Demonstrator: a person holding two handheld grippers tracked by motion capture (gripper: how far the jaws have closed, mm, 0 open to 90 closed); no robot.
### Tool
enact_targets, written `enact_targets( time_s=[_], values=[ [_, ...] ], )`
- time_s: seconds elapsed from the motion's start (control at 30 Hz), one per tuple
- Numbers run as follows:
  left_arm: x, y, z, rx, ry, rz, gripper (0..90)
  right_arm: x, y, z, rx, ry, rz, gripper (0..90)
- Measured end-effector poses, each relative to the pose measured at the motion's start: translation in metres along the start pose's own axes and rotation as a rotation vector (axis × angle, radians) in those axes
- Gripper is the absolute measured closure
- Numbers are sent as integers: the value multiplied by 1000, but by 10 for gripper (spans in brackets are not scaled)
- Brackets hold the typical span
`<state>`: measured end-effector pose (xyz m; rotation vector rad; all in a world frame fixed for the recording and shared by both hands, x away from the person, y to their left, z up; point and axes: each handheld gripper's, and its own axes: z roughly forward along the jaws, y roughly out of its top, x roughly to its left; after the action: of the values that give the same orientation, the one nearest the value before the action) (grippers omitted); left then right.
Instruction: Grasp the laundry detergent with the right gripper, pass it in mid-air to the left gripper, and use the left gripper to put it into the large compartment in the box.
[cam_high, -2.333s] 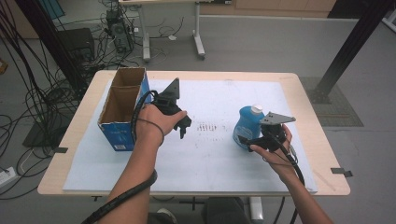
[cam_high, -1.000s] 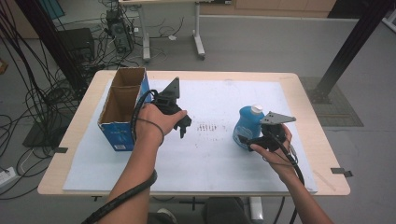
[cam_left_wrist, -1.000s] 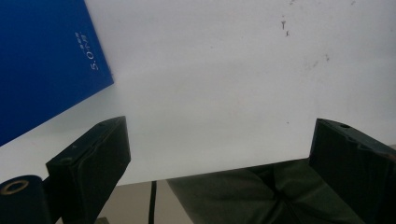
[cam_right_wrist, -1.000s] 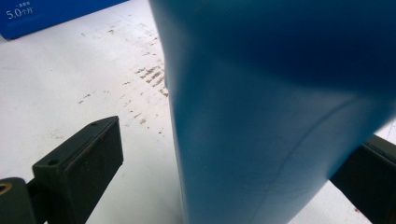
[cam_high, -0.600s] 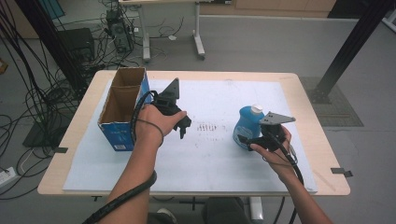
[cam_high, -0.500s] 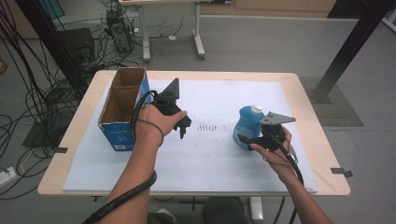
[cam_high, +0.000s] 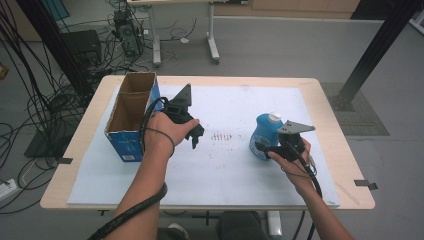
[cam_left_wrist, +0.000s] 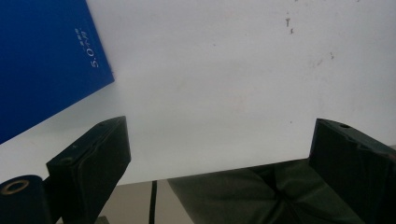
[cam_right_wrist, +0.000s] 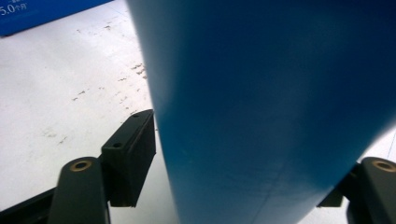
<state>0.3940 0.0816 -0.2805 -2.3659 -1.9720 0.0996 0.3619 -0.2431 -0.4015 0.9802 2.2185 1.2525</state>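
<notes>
Right gripper (cam_high: 264, 148) sits at the base of the round-shouldered blue plastic bottle with the white cap (cam_high: 264, 134), which stands upright on the white table sheet (cam_high: 320, 125), right of centre. Its long axis is vertical, across the jaws. In the right gripper view the bottle's body (cam_right_wrist: 280, 102) is between the jaws, which have just been closing. The left pad (cam_right_wrist: 133, 154) looks to touch the wall; the far pad is mostly hidden – I read it as gripped, not certain.

Left gripper (cam_high: 195, 137) hovers mid-table, jaws wide apart on nothing, just beside the open blue cardboard box (cam_high: 131, 117) – well off from the bottle, so the right hand is the nearer.

Writing: the box side (cam_left_wrist: 46, 60) shows "5.0" plus small unreadable characters. Bottle label can't be read.
</notes>
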Motion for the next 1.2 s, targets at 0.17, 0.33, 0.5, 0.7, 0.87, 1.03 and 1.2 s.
enact_targets(
  time_s=[0.17,0.33,0.5,0.7,0.87,1.03,1.2],
  values=[
    [-1,0,0,-1,-1,4,61,0,0,2,5,-2,0,353],
    [-1,0,-1,-4,1,7,61,-1,0,2,3,-15,1,401],
    [-1,0,1,1,0,6,61,-1,-2,2,-3,-17,2,411],
    [-1,0,0,0,0,1,61,-1,-1,2,1,-17,1,415],
    [0,-1,-1,-4,4,1,61,-1,-1,2,2,-18,3,418],
    [1,-2,-2,-4,3,-2,61,-1,-1,2,5,-17,1,421],
    [3,-3,-2,-6,4,-2,61,-1,-1,2,5,-17,2,422]
  ],
)
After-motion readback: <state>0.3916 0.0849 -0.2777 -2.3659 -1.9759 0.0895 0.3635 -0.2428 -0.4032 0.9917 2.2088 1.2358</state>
